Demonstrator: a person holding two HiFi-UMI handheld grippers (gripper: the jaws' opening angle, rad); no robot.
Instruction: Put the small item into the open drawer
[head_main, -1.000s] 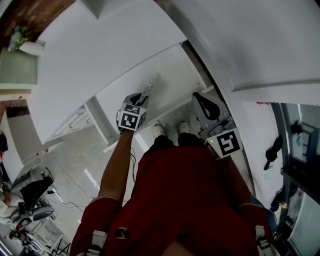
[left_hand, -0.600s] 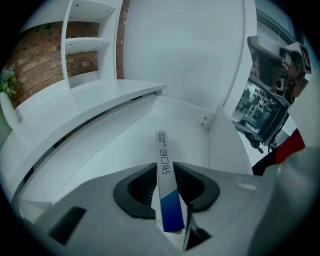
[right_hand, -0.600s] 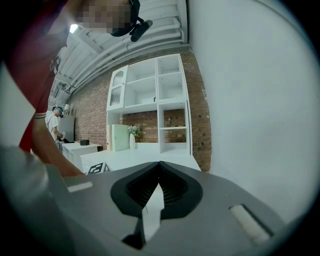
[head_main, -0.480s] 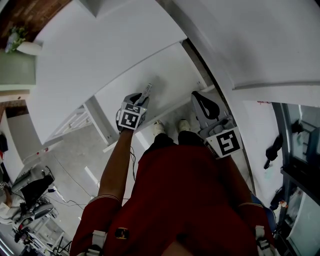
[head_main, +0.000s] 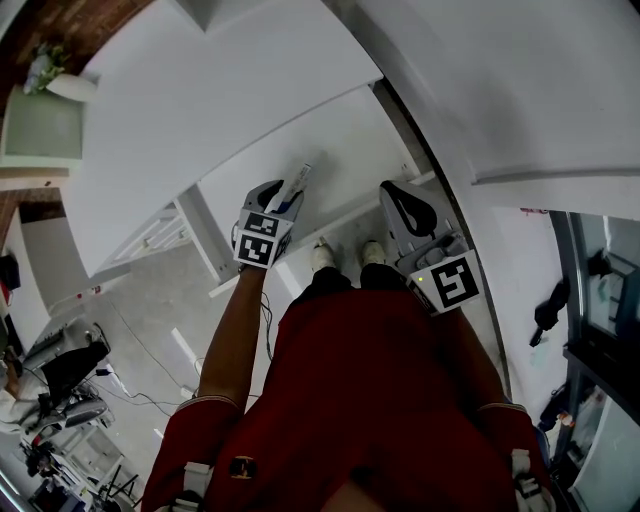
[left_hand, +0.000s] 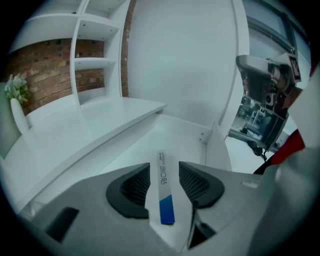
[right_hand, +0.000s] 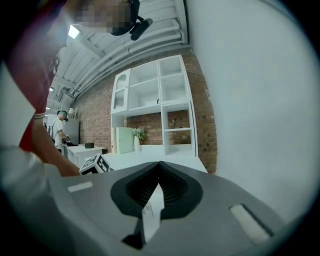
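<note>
The small item (left_hand: 163, 186) is a thin white strip with a blue end. It stands between the jaws of my left gripper (left_hand: 164, 168), which are opening; the pads do not press on it. In the head view the left gripper (head_main: 291, 192) hangs over the open white drawer (head_main: 335, 130), the strip (head_main: 298, 184) pointing into it. The drawer floor (left_hand: 177, 136) lies bare beyond the jaws. My right gripper (head_main: 393, 190) hovers at the drawer's right front corner, jaws together. In its own view the right gripper (right_hand: 160, 168) is shut and faces the room.
A white cabinet top (head_main: 200, 90) runs behind the drawer, and a white wall (head_main: 520, 90) stands to the right. The person's shoes (head_main: 343, 256) stand on the floor just before the drawer front. White shelves (right_hand: 160, 100) against a brick wall show far off.
The left jaws have spread apart around the strip, which now shows more plainly between them. Both grippers stay almost where they were.
</note>
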